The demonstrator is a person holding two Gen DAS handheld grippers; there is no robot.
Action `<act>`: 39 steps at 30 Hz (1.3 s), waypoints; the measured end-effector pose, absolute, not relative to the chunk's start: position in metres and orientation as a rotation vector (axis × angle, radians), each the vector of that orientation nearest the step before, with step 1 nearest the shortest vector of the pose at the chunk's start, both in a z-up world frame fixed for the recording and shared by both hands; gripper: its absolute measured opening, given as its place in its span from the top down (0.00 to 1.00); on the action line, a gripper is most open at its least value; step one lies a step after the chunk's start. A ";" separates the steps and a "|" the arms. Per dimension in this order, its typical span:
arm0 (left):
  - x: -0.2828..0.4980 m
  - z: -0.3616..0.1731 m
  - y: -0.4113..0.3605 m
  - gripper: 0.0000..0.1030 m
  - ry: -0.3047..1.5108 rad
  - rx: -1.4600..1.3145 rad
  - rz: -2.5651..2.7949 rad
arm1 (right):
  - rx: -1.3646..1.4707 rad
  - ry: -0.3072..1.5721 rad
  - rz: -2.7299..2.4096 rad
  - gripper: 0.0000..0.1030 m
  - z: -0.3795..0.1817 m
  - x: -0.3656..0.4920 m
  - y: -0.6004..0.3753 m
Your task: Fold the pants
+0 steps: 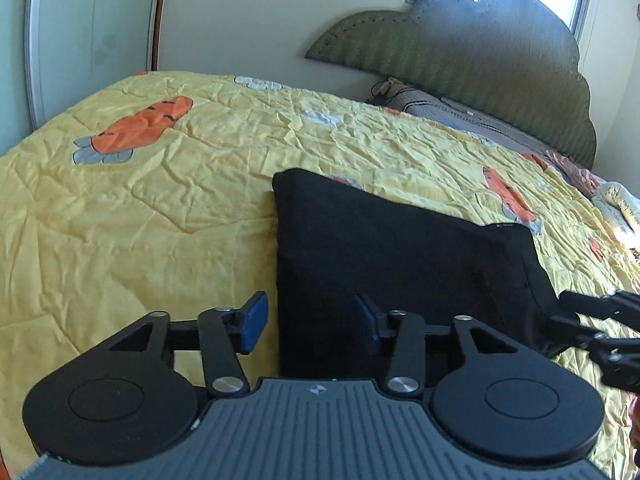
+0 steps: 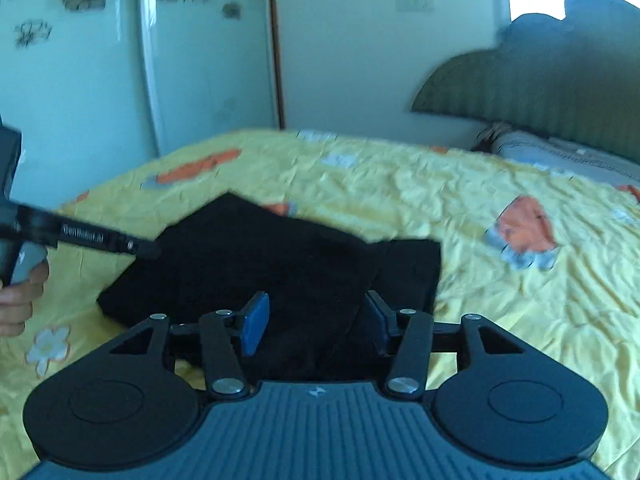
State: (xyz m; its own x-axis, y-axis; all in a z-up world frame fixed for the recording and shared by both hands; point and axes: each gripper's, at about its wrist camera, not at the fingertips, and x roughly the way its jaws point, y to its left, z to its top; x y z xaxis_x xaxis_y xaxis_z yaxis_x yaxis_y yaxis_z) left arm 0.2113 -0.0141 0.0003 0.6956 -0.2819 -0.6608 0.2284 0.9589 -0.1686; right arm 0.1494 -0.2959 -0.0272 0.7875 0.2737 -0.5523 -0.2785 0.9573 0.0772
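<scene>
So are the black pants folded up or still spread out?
Folded. The black pants lie as one compact, layered block on the yellow quilt, with no legs stretched out. Neither gripper holds them.

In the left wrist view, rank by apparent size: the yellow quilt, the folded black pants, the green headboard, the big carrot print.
1. yellow quilt
2. folded black pants and green headboard: look alike, and the pants are nearer, so unranked
3. carrot print

Right wrist view motion-blurred; pants [image 2: 280, 264] near edge hidden behind gripper; hand [image 2: 18, 300] cut off at left.
</scene>
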 end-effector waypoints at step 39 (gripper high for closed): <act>0.095 -0.036 -0.021 0.09 0.669 0.126 -0.113 | 0.066 0.564 -0.060 0.00 -0.052 0.062 -0.226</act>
